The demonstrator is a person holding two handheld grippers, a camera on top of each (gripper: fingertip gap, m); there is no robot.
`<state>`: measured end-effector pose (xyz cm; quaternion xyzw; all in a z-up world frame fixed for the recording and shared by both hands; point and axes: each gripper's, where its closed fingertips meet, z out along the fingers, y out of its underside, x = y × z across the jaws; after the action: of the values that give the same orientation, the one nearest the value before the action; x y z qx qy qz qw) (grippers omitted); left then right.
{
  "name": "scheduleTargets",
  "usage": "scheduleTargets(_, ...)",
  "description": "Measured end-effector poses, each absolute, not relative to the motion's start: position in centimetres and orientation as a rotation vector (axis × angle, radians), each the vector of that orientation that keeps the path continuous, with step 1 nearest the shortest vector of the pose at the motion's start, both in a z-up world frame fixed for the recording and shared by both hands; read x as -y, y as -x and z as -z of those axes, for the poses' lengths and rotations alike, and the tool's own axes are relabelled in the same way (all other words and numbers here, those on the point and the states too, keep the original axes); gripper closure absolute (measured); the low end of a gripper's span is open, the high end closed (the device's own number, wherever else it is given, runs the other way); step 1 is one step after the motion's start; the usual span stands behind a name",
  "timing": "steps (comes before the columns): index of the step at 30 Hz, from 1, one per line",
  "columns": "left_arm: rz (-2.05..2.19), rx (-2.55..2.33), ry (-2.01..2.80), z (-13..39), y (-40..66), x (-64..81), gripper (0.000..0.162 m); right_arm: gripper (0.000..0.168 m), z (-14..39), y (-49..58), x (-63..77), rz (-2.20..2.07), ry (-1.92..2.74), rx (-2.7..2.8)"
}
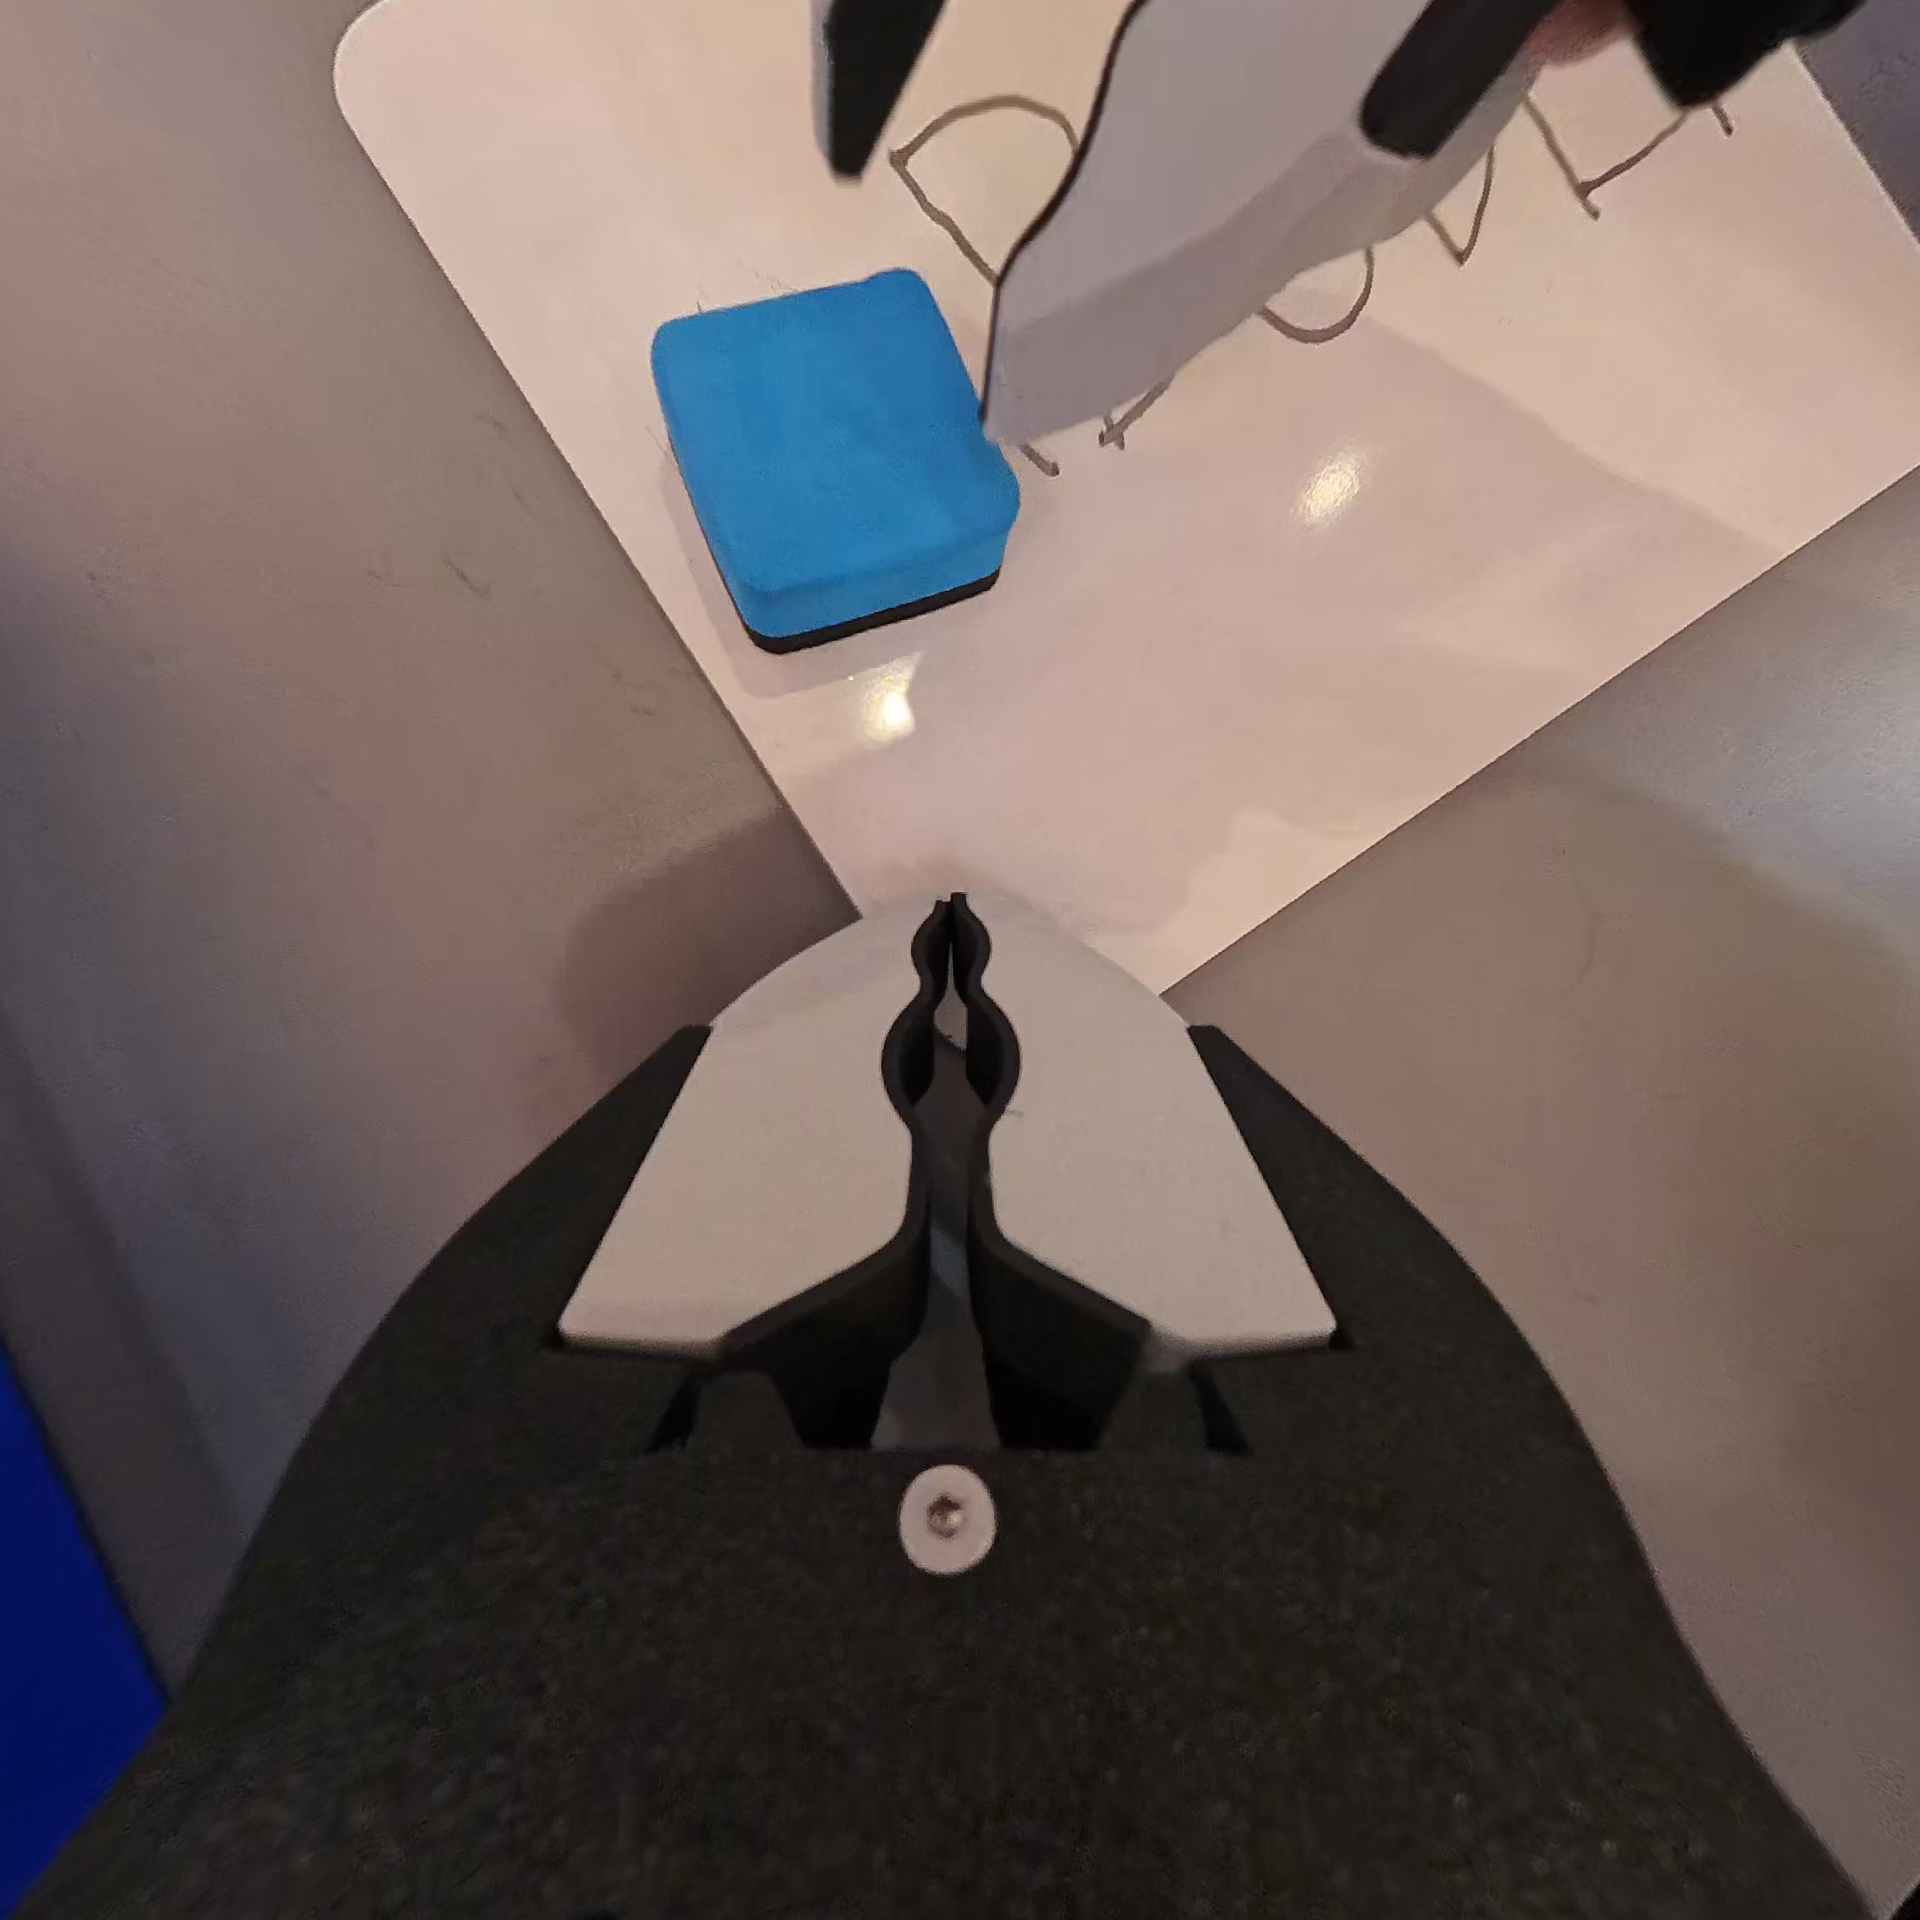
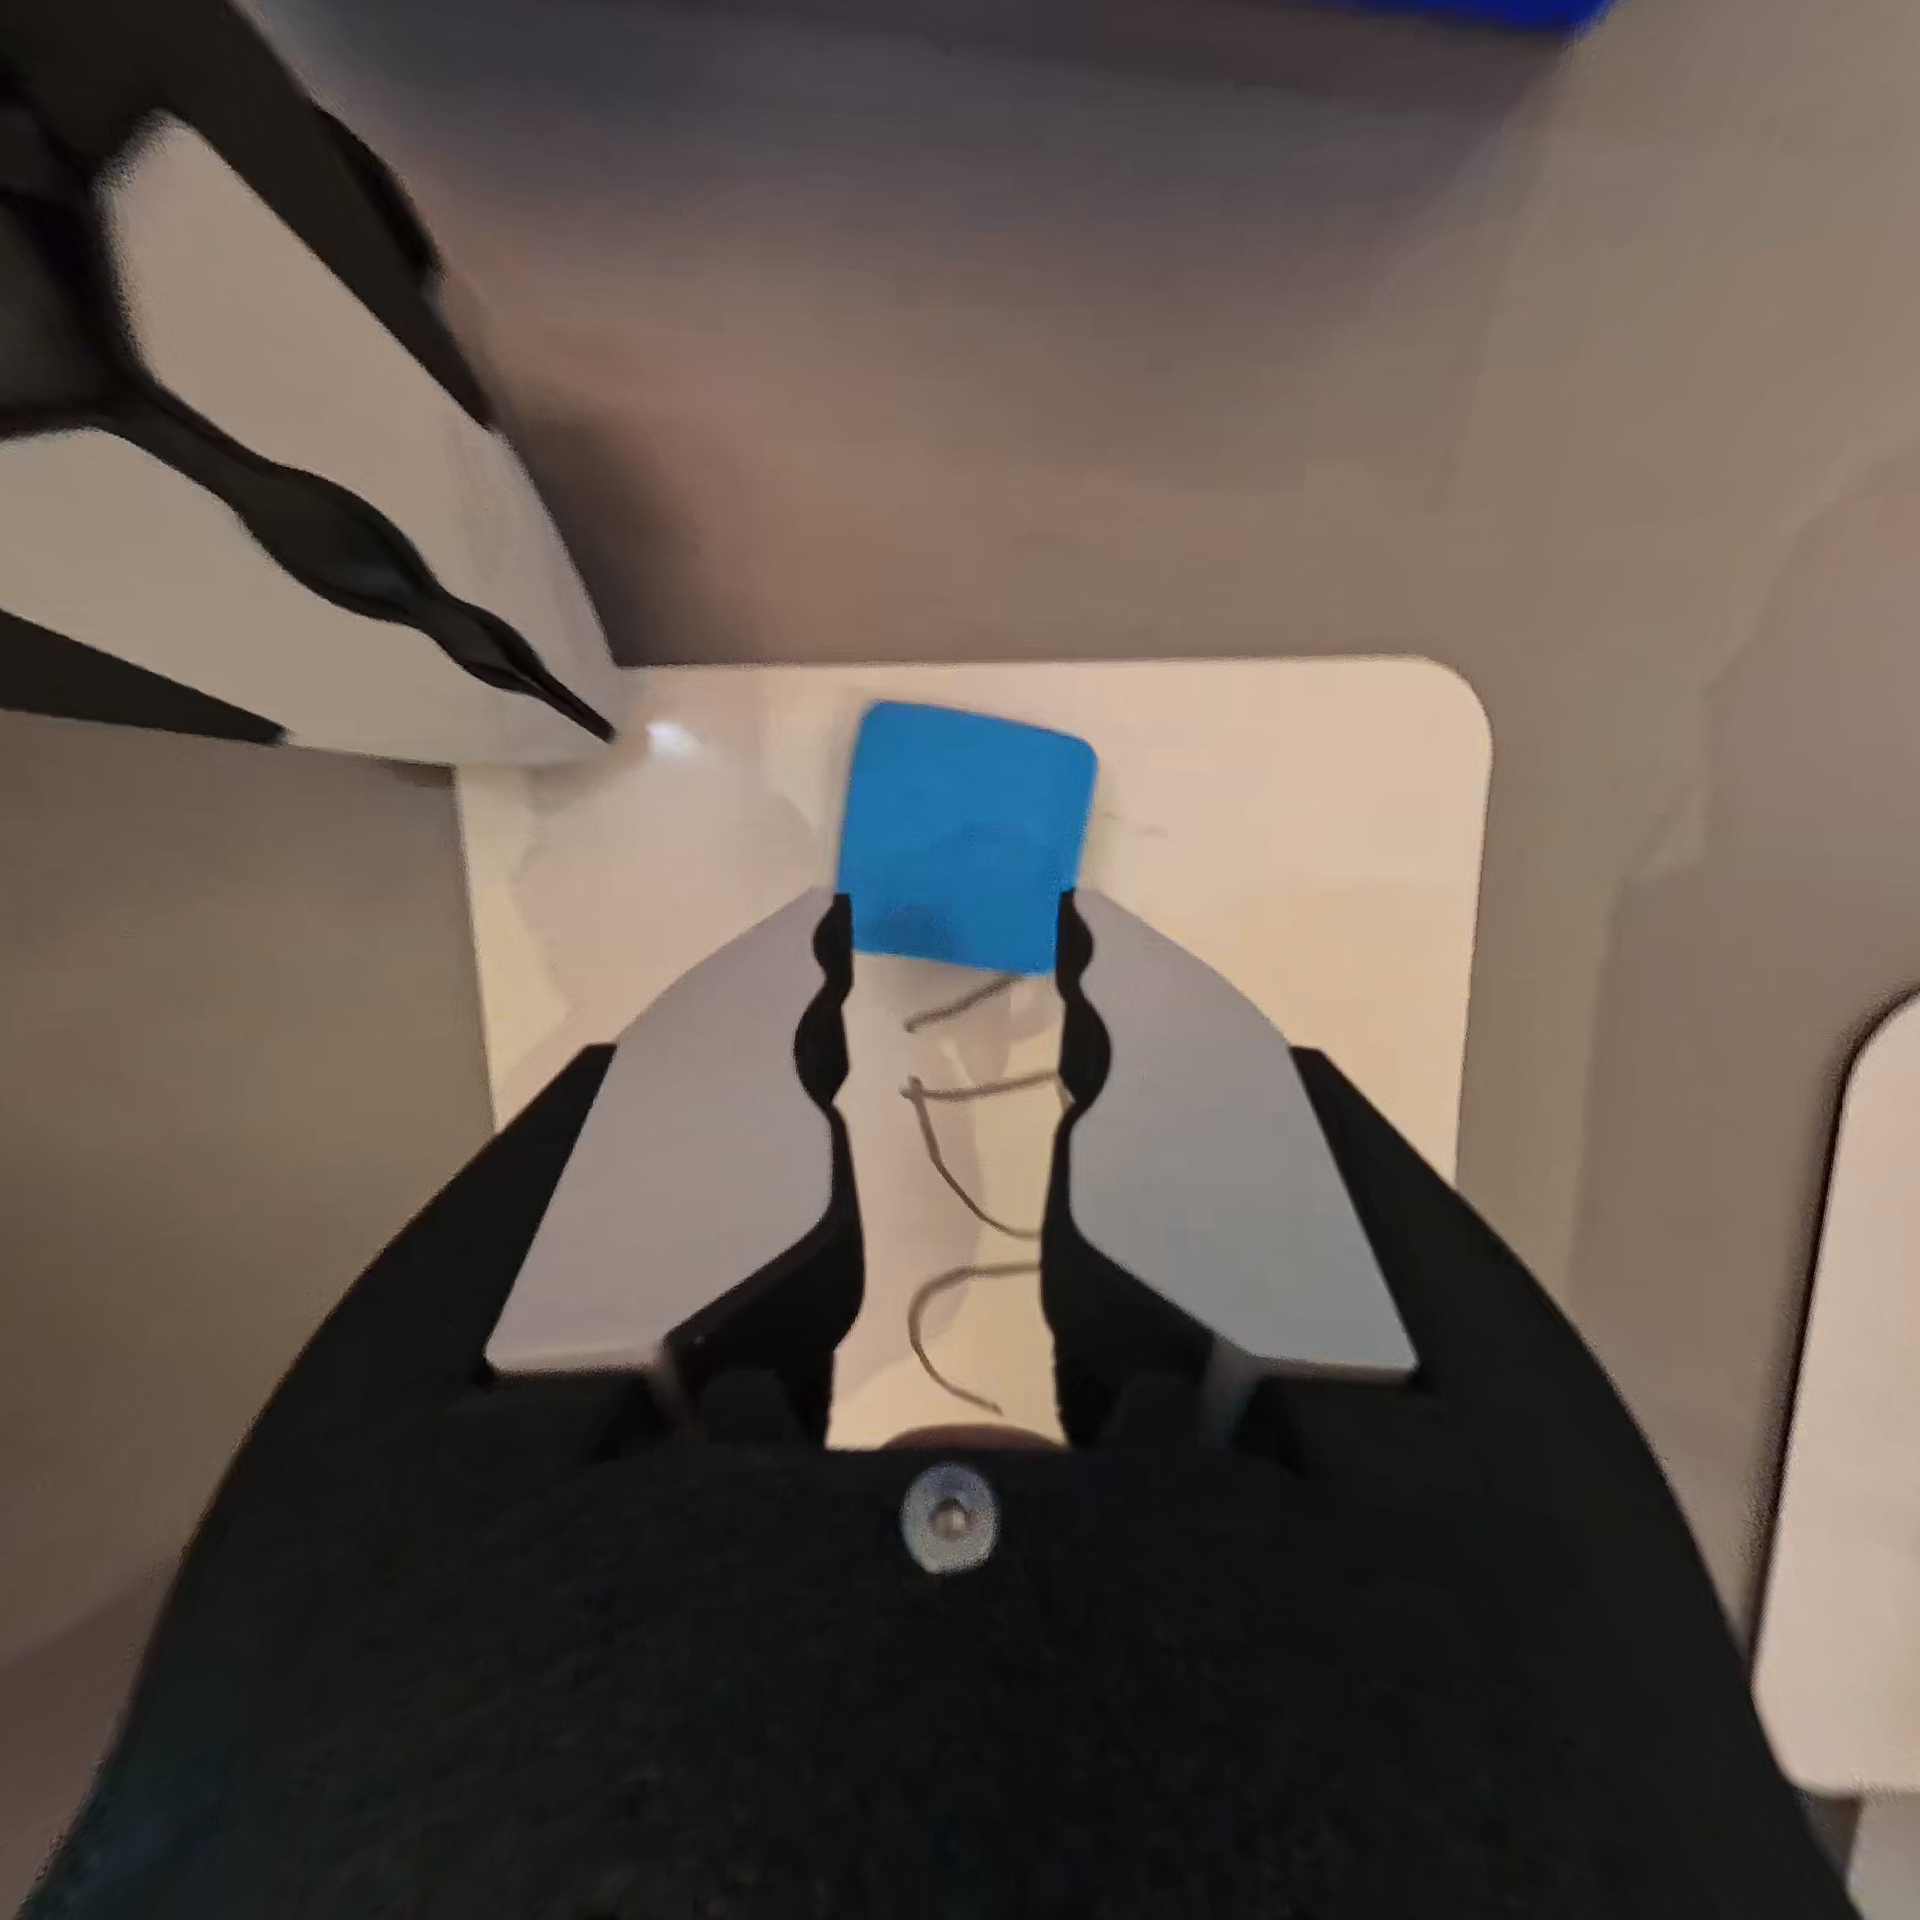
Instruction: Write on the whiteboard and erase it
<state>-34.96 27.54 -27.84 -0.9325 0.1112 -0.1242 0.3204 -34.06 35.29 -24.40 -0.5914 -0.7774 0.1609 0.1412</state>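
Right wrist view: right hand-held gripper [image 2: 954, 914] spread, straddling eraser [image 2: 966, 831]; left hand-held gripper [image 1: 954, 909] closed, empty.

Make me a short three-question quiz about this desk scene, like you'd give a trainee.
1. True or false: the blue eraser lies on the whiteboard.
2. Which gripper has its jaws apart and lined up with the eraser? A) the left gripper B) the right gripper
3. Fill in: the board already carries thin grey ____, so the writing step looks done.

Key:
1. True; it sits flat, black pad down.
2. B; the left one is closed and empty near the board's corner.
3. Marks; no pen shows in either view.
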Motion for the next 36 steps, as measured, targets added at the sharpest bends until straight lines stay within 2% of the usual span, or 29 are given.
scheduleTargets(3,0.336,-0.286,2.45,27.9,34.9,-27.6,0.162,0.133,24.6,35.3,-34.0,-0.444,1.603,2.248)
scheduleTargets(5,0.333,-0.287,2.453,27.9,34.9,-27.6,0.162,0.142,26.0,35.4,-34.0,-0.372,1.61,2.282)
scheduleTargets(7,0.322,-0.295,2.455,27.9,34.9,-27.5,0.162,0.168,26.1,35.5,-34.3,-0.409,1.64,2.263)
scheduleTargets(17,0.338,-0.296,2.459,27.9,34.8,-27.5,0.162,0.167,24.4,36.9,-36.5,-0.465,1.691,2.226)
scheduleTargets(21,0.334,-0.296,2.464,27.9,34.8,-27.5,0.162,0.168,26.2,37.0,-36.7,-0.401,1.709,2.264)
scheduleTargets(36,0.239,-0.316,2.486,27.9,35.5,-27.5,0.162,0.168,26.1,37.1,-34.2,-0.353,1.52,2.333)
